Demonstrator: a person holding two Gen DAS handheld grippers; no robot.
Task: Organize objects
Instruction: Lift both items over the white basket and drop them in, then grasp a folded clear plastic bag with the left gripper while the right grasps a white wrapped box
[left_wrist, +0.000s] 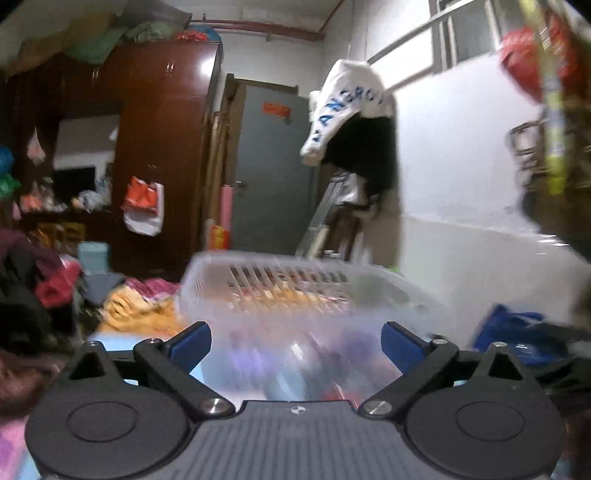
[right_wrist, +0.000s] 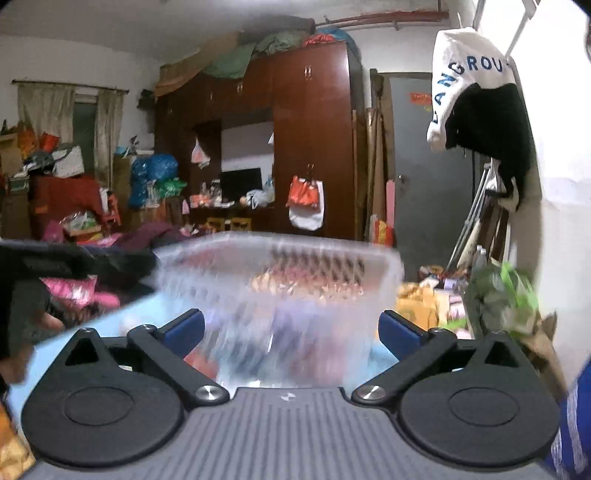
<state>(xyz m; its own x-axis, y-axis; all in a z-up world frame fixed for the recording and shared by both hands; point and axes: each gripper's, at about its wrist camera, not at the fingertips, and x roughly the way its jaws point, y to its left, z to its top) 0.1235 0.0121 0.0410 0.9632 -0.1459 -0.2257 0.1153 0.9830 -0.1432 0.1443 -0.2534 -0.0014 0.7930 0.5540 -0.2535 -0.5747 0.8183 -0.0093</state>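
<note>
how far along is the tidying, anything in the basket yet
Partly done, it seems: the clear slotted basket already holds some colourful items, too blurred to name. In hand: nothing. The left gripper and right gripper are both open, facing the basket. Left to do: clothes lie heaped beyond the basket.

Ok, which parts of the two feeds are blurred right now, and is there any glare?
Left wrist: the clear basket ahead is motion-smeared, the bag top right too; the wardrobe shows a glare patch. Right wrist: the basket is smeared, while the room behind stays sharp. Both views bend at the edges.
</note>
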